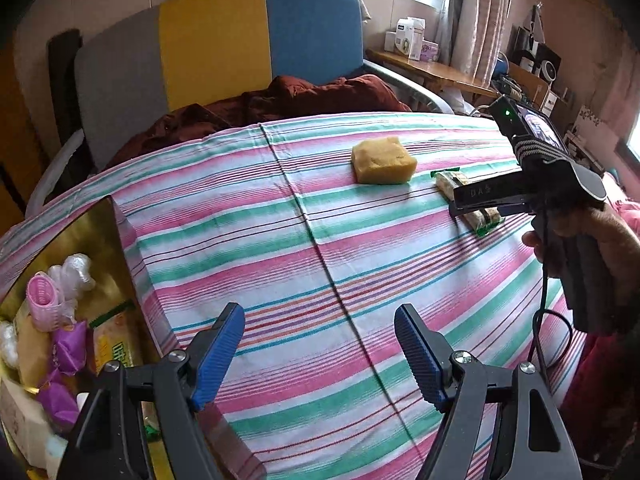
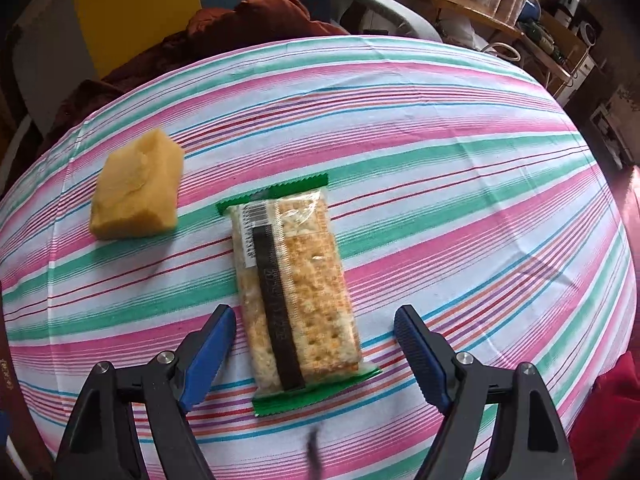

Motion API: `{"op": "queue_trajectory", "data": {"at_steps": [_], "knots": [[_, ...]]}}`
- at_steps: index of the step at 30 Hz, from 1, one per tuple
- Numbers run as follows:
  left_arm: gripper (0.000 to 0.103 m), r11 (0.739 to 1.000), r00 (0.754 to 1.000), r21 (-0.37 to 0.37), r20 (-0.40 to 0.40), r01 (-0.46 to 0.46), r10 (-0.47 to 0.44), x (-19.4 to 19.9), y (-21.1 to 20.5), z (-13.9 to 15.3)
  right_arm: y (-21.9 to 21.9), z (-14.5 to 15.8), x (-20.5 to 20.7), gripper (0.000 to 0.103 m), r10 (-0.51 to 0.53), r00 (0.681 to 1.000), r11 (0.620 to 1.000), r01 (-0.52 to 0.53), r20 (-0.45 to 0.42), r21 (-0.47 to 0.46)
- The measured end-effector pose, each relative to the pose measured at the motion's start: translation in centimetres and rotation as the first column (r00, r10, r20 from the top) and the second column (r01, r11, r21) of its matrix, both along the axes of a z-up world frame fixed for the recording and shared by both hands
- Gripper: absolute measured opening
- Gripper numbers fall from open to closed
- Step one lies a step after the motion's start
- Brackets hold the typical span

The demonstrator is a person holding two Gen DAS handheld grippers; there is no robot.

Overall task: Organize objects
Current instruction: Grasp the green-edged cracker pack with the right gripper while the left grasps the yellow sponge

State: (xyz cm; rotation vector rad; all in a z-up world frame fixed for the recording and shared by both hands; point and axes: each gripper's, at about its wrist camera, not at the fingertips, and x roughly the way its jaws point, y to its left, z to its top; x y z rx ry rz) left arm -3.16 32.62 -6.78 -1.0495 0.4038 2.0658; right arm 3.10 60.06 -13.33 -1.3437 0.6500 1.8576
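Bedroom setting; a bench covered by a pink, green and white striped cloth [image 2: 440,128], a bed with a tricolour headboard [image 1: 216,40] beyond. At the near left a gold box [image 1: 100,232] is seen already holding hair rollers, purple wrapped items and a cracker pack. Two things are left on the cloth: a yellow sponge block [image 2: 134,196], far left, and a cracker packet [image 2: 296,288] just right of it. Right tongs [image 2: 314,348] are held wide, straddling the packet's near end, pads not touching. Left tongs [image 1: 320,348] are wide, empty, beside the box. Task judged mostly done.
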Motion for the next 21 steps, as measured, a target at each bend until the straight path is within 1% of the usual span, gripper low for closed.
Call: {"op": "queue_trajectory", "data": {"at_steps": [2,3,5,8,11,13,16,18,21], "knots": [[0.078,1.000,1.000,0.004,0.011,0.002,-0.002,-0.3,0.5,0.0,-0.2,0.2,-0.2,0.067,0.019,1.000,1.000,-0.019,-0.016,-0.009],[0.078,1.000,1.000,0.008,0.017,0.003,-0.003,-0.5,0.9,0.1,-0.4,0.4,-0.3,0.049,0.033,0.999,0.999,-0.033,-0.023,0.001],[0.079,1.000,1.000,0.012,0.030,0.003,-0.003,-0.9,1.5,0.1,-0.7,0.6,-0.5,0.048,0.045,0.999,0.999,-0.045,-0.001,0.024],[0.079,1.000,0.999,0.009,0.043,0.005,-0.005,-1.4,2.6,-0.1,-0.6,0.6,-0.4,0.048,0.044,0.999,0.999,-0.044,0.000,0.011],[0.082,1.000,0.999,-0.003,0.042,0.001,-0.001,-2.1,4.0,-0.3,-0.3,0.4,-0.3,0.049,0.036,0.999,0.999,-0.036,-0.001,-0.017],[0.083,1.000,0.999,-0.012,0.046,0.003,-0.003,-2.7,5.1,-0.3,-0.2,0.3,-0.3,0.050,0.032,0.999,0.999,-0.032,0.001,-0.024],[0.084,1.000,0.999,-0.025,0.047,0.008,-0.007,-3.8,7.3,-0.3,0.1,0.3,-0.2,0.051,0.022,1.000,0.999,-0.022,-0.002,-0.038],[0.089,0.999,0.999,-0.034,0.045,0.014,-0.013,-4.6,9.0,-0.4,0.2,0.3,-0.2,0.051,0.020,1.000,0.999,-0.020,-0.001,-0.041],[0.089,0.999,0.999,-0.041,0.052,0.018,-0.016,-6.0,11.4,-0.6,0.2,0.3,-0.4,0.051,0.026,1.000,0.999,-0.026,0.009,-0.038]]}}
